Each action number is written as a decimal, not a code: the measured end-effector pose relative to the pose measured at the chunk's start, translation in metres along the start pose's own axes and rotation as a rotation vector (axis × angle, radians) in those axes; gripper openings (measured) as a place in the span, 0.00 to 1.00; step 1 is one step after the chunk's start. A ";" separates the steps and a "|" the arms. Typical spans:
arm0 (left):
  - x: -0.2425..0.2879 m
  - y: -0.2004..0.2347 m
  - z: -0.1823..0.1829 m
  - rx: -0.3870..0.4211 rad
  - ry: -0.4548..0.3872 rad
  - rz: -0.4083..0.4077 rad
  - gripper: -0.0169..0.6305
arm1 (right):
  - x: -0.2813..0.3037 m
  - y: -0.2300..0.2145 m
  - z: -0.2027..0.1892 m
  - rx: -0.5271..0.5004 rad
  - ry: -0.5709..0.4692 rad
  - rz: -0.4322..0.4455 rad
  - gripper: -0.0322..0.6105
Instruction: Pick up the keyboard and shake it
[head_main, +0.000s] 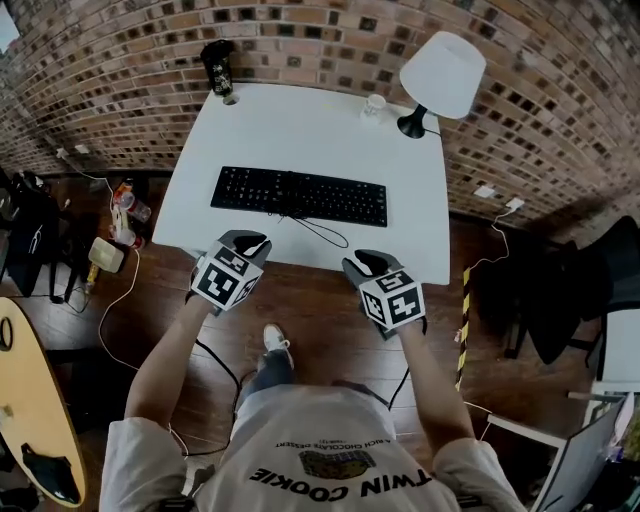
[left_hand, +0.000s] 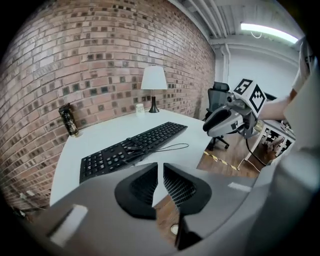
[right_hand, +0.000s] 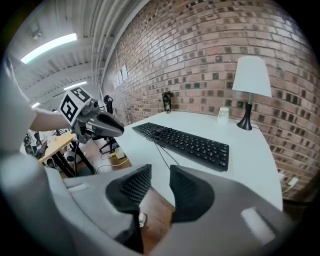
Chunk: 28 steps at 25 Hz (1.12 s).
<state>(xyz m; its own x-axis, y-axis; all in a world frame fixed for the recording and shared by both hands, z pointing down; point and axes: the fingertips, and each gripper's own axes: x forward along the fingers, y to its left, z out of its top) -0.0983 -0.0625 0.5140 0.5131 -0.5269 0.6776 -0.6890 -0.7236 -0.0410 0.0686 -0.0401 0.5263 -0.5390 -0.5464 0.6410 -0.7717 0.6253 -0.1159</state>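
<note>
Black keyboard (head_main: 298, 196) flat on the white desk (head_main: 300, 130), untouched; left tool (head_main: 247, 242), almost closed, and right tool (head_main: 367, 263), moderately parted, both empty at the near edge.

Head view looks steeply down on the white table (head_main: 300, 130); both gripper views face it low and close, sharing the keyboard (head_main: 298, 196).

We're in an office: white desk (head_main: 300, 140) with keyboard (head_main: 298, 196) and lamp (head_main: 442, 72), far brick wall (head_main: 300, 40), office chair (left_hand: 218, 93) right.
</note>
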 end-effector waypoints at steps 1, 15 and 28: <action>0.001 -0.017 0.006 -0.006 -0.018 0.001 0.09 | -0.008 0.004 -0.004 0.013 -0.016 0.014 0.23; -0.003 -0.241 0.050 -0.241 -0.183 0.104 0.06 | -0.130 0.052 -0.065 0.047 -0.148 0.128 0.11; -0.043 -0.310 0.047 -0.305 -0.241 0.228 0.05 | -0.196 0.084 -0.094 0.084 -0.234 0.127 0.11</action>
<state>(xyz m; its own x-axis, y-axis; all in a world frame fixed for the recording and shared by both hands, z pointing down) 0.1174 0.1635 0.4629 0.4108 -0.7724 0.4843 -0.8989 -0.4321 0.0734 0.1410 0.1719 0.4618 -0.6894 -0.5861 0.4257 -0.7126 0.6544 -0.2528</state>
